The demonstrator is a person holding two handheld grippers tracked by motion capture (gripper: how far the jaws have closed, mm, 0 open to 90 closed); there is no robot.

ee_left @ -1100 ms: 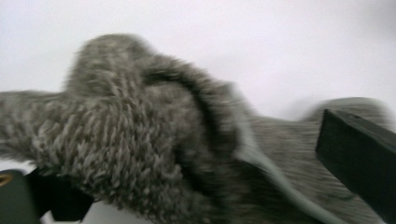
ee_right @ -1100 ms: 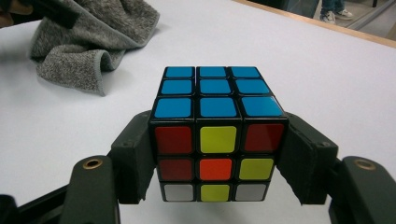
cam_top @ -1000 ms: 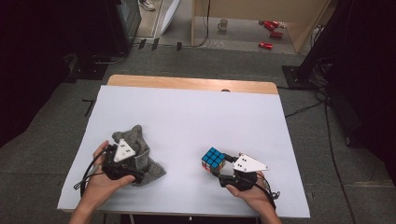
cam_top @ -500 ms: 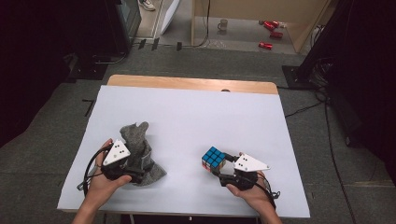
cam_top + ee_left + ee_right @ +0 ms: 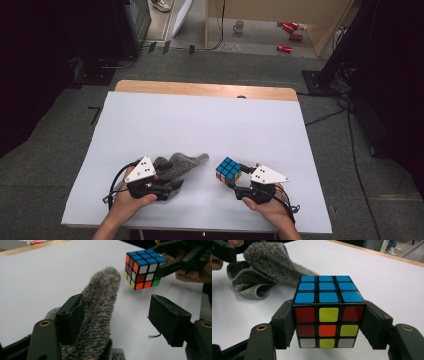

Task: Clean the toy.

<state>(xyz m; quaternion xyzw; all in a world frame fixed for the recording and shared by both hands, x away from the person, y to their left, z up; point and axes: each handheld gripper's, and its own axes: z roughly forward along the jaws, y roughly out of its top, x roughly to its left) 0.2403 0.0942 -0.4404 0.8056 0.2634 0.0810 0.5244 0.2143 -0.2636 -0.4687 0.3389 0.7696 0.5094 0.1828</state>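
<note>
White paper covers my table [image 5: 200,125], and it fills the middle of the high view, with dark floor all around it. Low and left of the middle lies my fuzzy grey cloth [image 5: 180,165], soft and crumpled. Low and right of the middle is my colour cube [image 5: 228,169], blue side up.

My right gripper [image 5: 328,325] squeezes the cube on both sides and holds it just above the paper. My left gripper [image 5: 117,322] has just been closing its jaws. A fold of the cloth stands between them, in the lower middle of the left gripper view. It leans on one jaw. The other jaw is apart from it, so I do not have the cloth yet.

I think I am at the grabbing step, getting the cloth ready to wipe the cube. Next I must close the jaws until they pinch the fold tight. Then I can lift the cloth over to the cube, which is near.
</note>
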